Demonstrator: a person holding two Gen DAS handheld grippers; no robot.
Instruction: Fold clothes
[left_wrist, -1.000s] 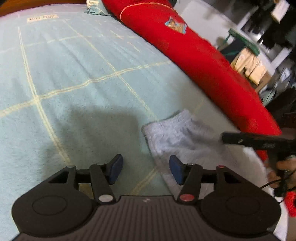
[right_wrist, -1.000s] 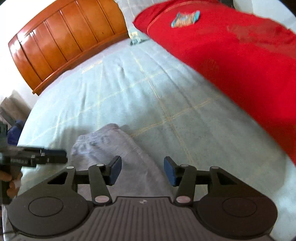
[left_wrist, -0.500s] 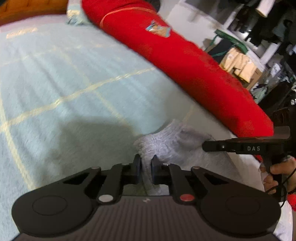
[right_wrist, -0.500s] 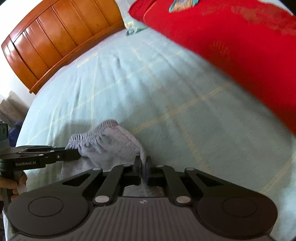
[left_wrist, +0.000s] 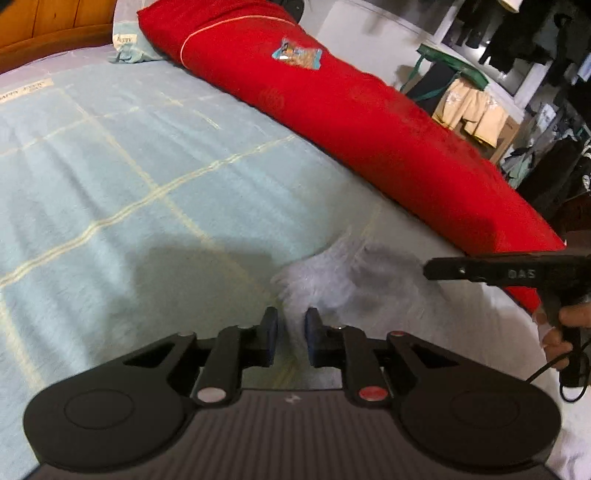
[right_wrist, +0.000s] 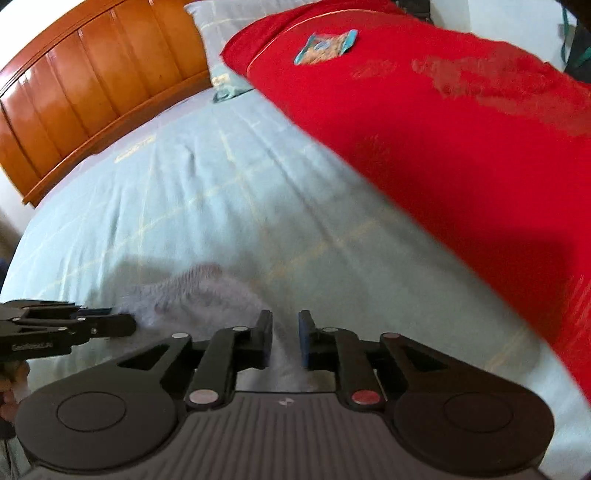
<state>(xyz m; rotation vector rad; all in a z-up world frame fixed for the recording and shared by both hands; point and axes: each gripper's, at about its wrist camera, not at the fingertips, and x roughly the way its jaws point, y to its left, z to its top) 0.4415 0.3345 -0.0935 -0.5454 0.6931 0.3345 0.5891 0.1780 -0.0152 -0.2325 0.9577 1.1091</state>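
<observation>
A grey garment (left_wrist: 351, 280) with an elastic waistband lies on the light blue bedspread (left_wrist: 129, 166), blurred by motion. My left gripper (left_wrist: 291, 332) is shut on its near left edge, and the cloth runs up between the blue pads. In the right wrist view the same garment (right_wrist: 199, 295) has its right edge pinched in my right gripper (right_wrist: 285, 339). Each gripper shows in the other's view: the right one (left_wrist: 430, 268) at the garment's right side, the left one (right_wrist: 127, 325) at its left side. The cloth below both grippers is hidden.
A long red quilt (left_wrist: 369, 129) lies along the bed's right side. A wooden headboard (right_wrist: 92, 92) stands at the far end. Beyond the bed's edge are hanging clothes and clutter (left_wrist: 472, 107). A person's hand (left_wrist: 569, 321) holds the right gripper's handle.
Both grippers went from open to closed on the garment's waistband edges. The cloth is now raised and blurred, and both views have tilted up toward the headboard.
</observation>
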